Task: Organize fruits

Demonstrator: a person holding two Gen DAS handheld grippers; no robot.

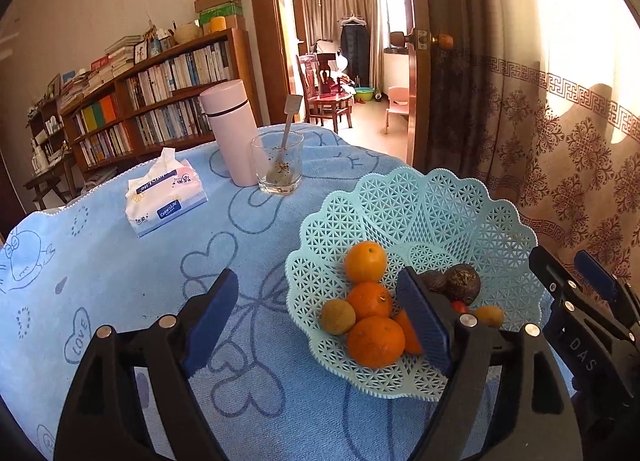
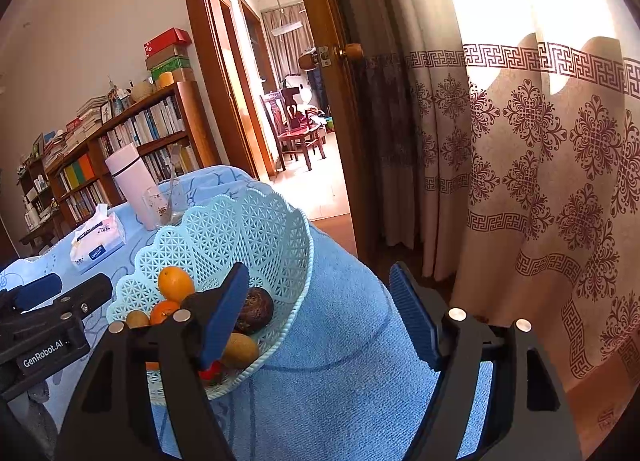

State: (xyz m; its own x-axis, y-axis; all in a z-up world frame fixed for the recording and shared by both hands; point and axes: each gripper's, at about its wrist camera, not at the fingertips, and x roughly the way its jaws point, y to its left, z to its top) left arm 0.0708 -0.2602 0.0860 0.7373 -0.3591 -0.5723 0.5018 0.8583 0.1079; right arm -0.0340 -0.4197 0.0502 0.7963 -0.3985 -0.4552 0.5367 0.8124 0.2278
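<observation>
Both jaws wide, empty. Fruit basket (image 1: 420, 213) lower right of frame, oranges (image 1: 374, 341) just beyond left gripper (image 1: 320, 321); right gripper (image 2: 320, 317) probably farther.

Plastic lattice basket (image 1: 472, 217), terry tablecloth (image 1: 120, 281)

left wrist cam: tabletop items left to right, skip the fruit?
tissue pack → pink thermos → glass with spoon → lattice fruit basket → right gripper at the frame edge.
</observation>
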